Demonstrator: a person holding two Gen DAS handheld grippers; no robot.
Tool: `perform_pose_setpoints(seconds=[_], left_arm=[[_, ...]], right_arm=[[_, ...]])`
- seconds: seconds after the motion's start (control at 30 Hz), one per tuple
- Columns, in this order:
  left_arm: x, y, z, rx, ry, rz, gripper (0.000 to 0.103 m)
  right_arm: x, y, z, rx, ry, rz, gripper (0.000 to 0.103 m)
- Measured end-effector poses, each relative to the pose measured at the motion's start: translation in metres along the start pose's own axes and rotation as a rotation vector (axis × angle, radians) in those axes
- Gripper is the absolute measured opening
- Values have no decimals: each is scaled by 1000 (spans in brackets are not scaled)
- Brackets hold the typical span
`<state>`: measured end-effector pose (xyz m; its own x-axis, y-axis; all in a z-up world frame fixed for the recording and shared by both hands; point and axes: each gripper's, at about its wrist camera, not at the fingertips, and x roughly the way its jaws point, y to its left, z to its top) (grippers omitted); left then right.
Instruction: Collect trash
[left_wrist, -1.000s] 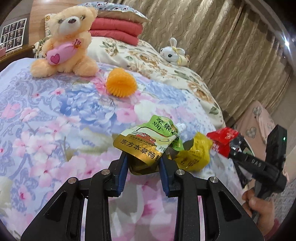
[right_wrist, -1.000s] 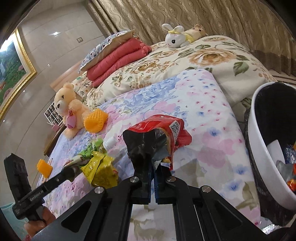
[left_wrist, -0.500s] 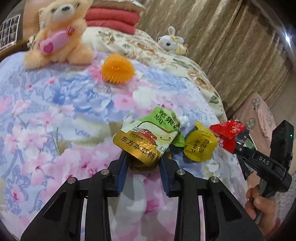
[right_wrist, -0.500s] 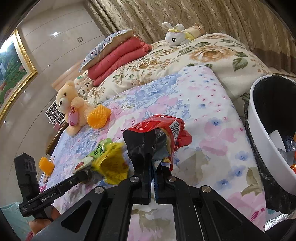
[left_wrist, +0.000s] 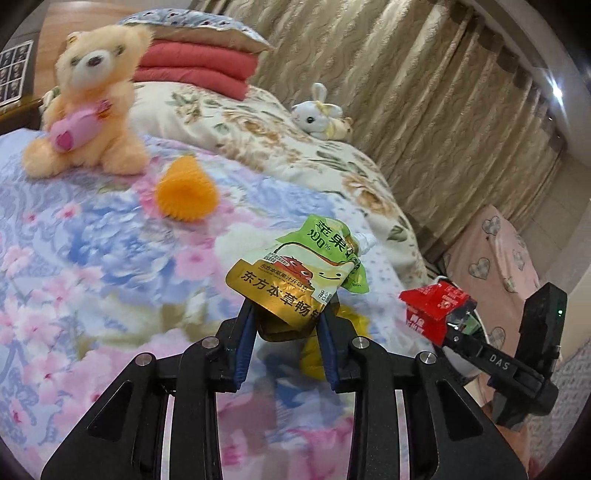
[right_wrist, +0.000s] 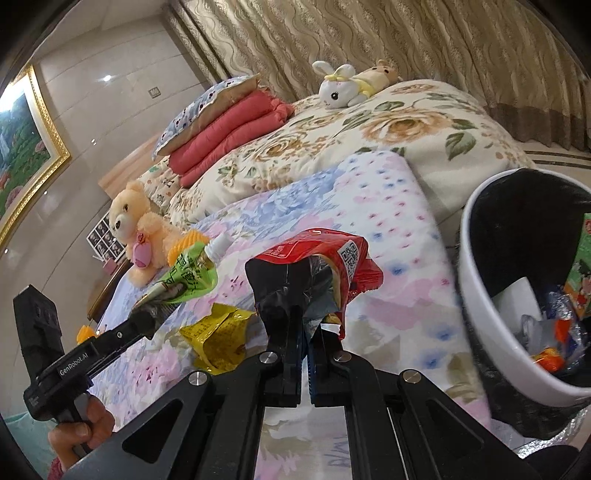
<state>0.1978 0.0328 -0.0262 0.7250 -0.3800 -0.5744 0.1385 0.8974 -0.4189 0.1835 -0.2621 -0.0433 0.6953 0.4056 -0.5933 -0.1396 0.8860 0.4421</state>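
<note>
Left tool (left_wrist: 286, 325) clamped on the gold bottom edge of a green juice pouch (left_wrist: 306, 266), lifted clear of the bed (left_wrist: 92, 258), spout toward 1 o'clock. In the right wrist view, same pouch (right_wrist: 188, 277) pinched at the tip of the left tool (right_wrist: 155, 314), at 9 o'clock from the red wrapper.

Right tool (right_wrist: 304, 339) fully closed on a red snack wrapper (right_wrist: 317, 273), dark foil inside facing the camera, QR code on the red flap at 2 o'clock. Seen from the left wrist: red wrapper (left_wrist: 434, 308) at 3 o'clock, held at the tip of the right tool (left_wrist: 448, 326).

1 yellow wrapper (right_wrist: 218, 341) lying on the floral quilt between the 2 tools, held by neither; partly hidden behind the left tool's right finger in the left view (left_wrist: 321, 354).

White bin (right_wrist: 491, 321) with black liner at 3 o'clock in the right view, beside the bed's edge, several bits of trash inside.

Farther up the bed, at 10 to 11 o'clock: teddy bear (left_wrist: 92, 107), orange spiky ball (left_wrist: 186, 192) just beside it. White plush rabbit (left_wrist: 317, 116) at 12 o'clock on the flowered duvet.
</note>
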Motion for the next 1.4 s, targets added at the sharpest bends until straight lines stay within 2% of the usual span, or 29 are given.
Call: perform_pose_setpoints(seconds=[0.63, 1.4], left_arm=[[38, -96, -5, 135, 75, -125, 29], [73, -192, -27, 270, 149, -213, 29]], right_arm=[[-53, -53, 12, 63, -75, -75, 2], [-105, -114, 10, 121, -114, -179, 2]])
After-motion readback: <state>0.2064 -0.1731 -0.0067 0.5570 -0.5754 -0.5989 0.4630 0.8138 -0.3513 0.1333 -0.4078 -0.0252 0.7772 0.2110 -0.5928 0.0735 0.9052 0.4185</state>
